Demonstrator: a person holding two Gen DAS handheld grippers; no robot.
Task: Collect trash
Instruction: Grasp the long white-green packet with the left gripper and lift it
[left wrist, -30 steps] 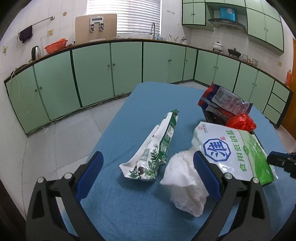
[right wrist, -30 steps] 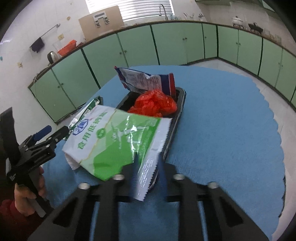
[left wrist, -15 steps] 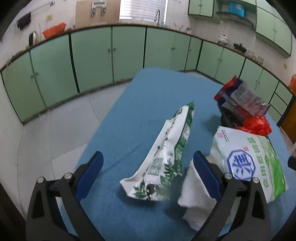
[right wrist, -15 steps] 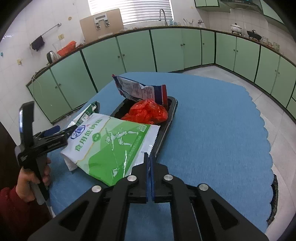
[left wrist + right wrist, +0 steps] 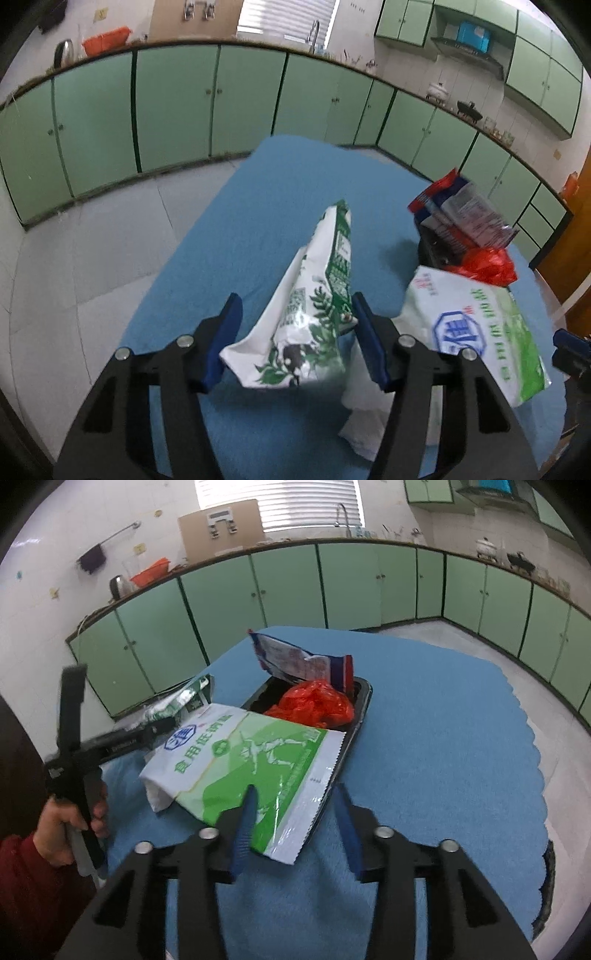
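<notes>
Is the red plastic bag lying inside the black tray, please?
Yes, the red plastic bag sits within the black tray, under the blue-and-red wrapper.

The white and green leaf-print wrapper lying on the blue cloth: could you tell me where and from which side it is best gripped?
Grip the leaf-print wrapper across its wide, crumpled near end, coming from the near side along its length. The left claw is closing around that end. The far end tapers, and the wrapper lies flat, so pinch across its width.
</notes>
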